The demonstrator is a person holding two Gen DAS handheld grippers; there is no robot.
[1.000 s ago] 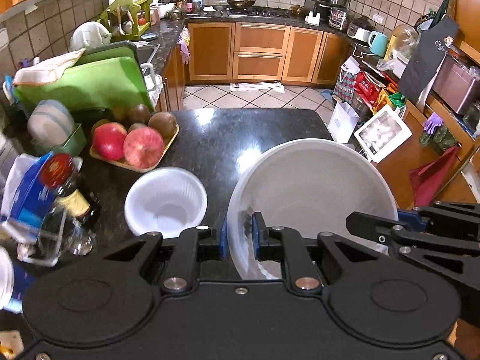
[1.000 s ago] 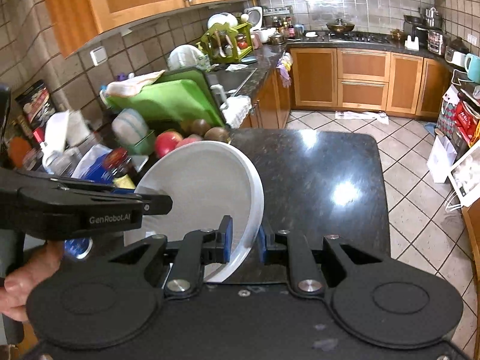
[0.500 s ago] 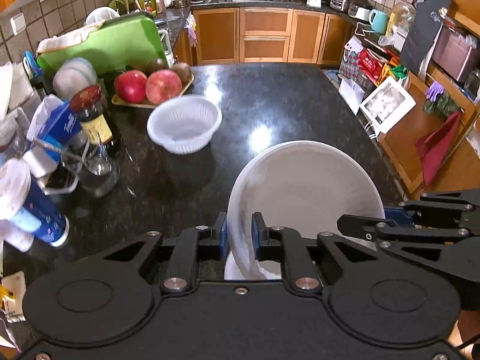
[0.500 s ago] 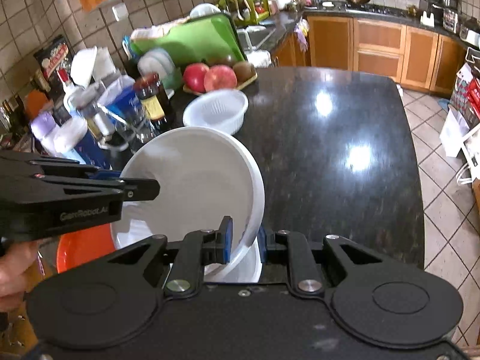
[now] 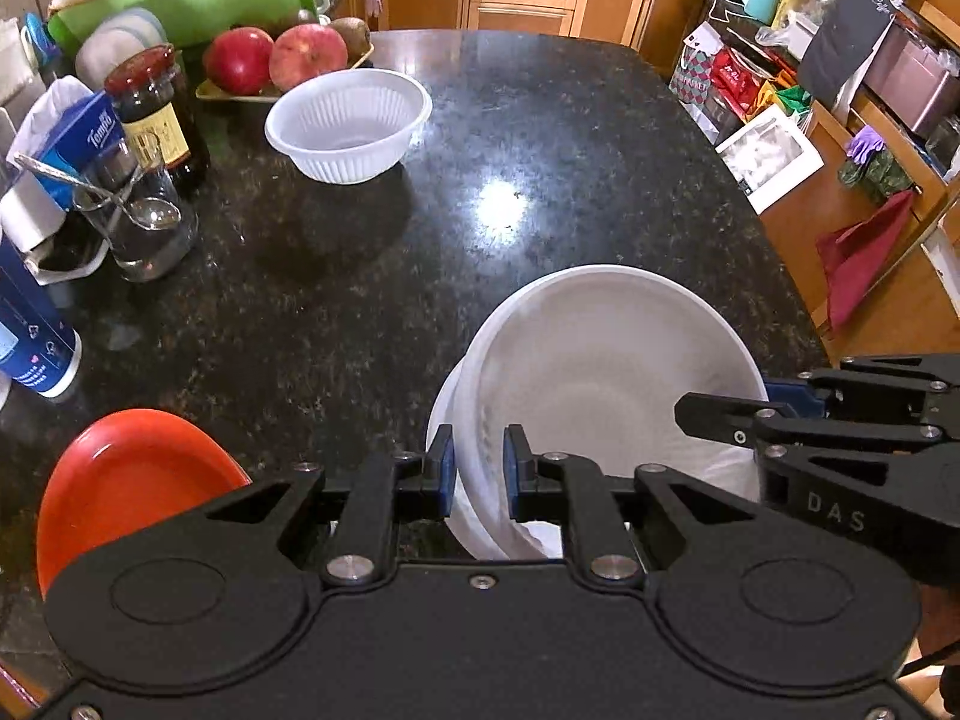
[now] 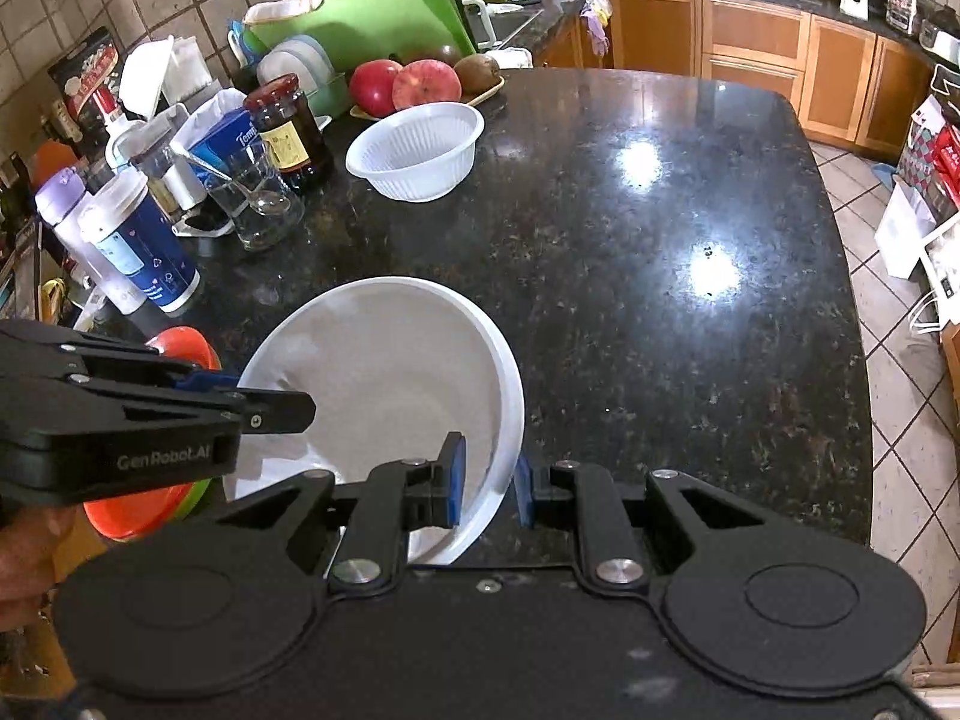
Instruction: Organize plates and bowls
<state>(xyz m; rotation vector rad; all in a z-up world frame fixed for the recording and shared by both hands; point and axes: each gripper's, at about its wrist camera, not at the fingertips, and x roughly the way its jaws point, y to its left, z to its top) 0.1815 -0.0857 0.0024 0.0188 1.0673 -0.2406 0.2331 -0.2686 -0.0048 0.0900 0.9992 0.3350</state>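
Observation:
A large white bowl sits low at the near edge of the black granite counter, nested on another white dish beneath it. My left gripper stands with its jaws a little apart around the bowl's left rim. My right gripper stands the same way around the right rim, with a small gap at each pad. The bowl also shows in the right wrist view. A small ribbed white bowl stands farther back. An orange plate lies at the near left.
A fruit tray with red apples, a dark sauce jar, a glass with a spoon, a tissue box and a blue cup crowd the left side. The counter's right edge drops to the tiled floor.
Both grippers brought the large white bowl back and down onto the white dish at the near edge. Their jaws have opened slightly around its rim.

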